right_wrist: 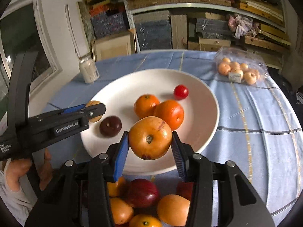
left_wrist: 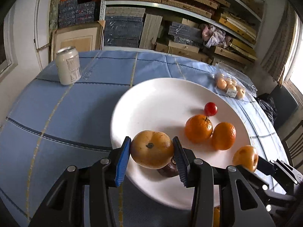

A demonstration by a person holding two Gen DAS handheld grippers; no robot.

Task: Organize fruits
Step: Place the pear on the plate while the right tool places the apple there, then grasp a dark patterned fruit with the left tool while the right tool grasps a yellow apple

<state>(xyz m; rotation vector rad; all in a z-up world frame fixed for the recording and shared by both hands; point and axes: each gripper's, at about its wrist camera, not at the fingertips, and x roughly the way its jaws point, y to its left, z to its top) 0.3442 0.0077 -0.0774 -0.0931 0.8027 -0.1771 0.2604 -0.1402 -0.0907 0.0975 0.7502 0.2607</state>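
A white plate on the blue tablecloth holds two oranges, a small red fruit and a dark purple fruit. My left gripper is shut on a yellow-orange fruit over the plate's near rim. My right gripper is shut on a second yellow-orange fruit above the plate's front edge; it also shows in the left wrist view. The left gripper shows in the right wrist view. A pile of loose fruits lies below the right gripper.
A silver can stands at the table's far left. A clear bag of small pale fruits lies at the far right. Shelves of stacked boxes stand behind the table. A chair is at the right edge.
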